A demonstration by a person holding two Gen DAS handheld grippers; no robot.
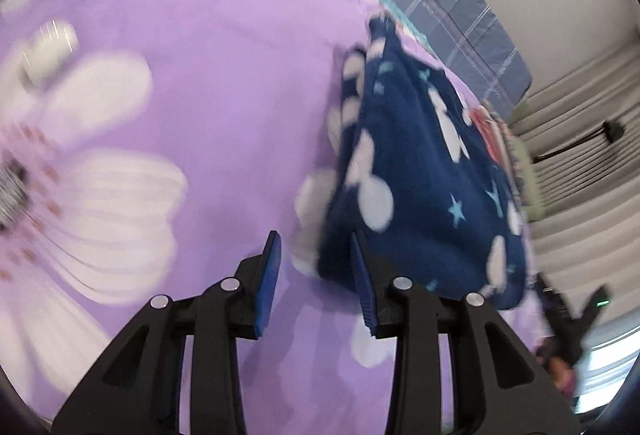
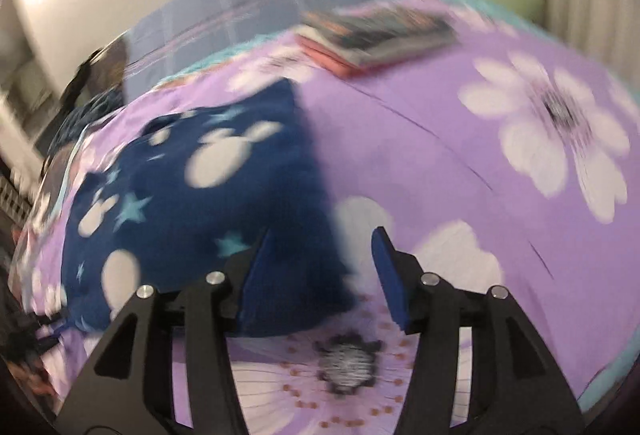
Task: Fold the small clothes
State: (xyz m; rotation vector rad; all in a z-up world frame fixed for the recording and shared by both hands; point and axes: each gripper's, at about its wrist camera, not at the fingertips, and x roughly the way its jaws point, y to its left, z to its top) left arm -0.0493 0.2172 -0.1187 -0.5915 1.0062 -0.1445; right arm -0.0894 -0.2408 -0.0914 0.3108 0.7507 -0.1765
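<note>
Tilting downward over the purple bedspread (image 1: pixel 224 47), both empty: left gripper (image 1: pixel 316 255) narrow, right gripper (image 2: pixel 320 255) wider, navy garment (image 2: pixel 224 171) alongside.

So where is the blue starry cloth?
The blue starry cloth lies on the purple flowery bedspread, left in the right wrist view, right in the left wrist view.

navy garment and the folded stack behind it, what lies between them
Only bare purple sheet with white flowers lies between the navy garment and the folded stack; nothing else sits there. The right wrist view shows this.
</note>
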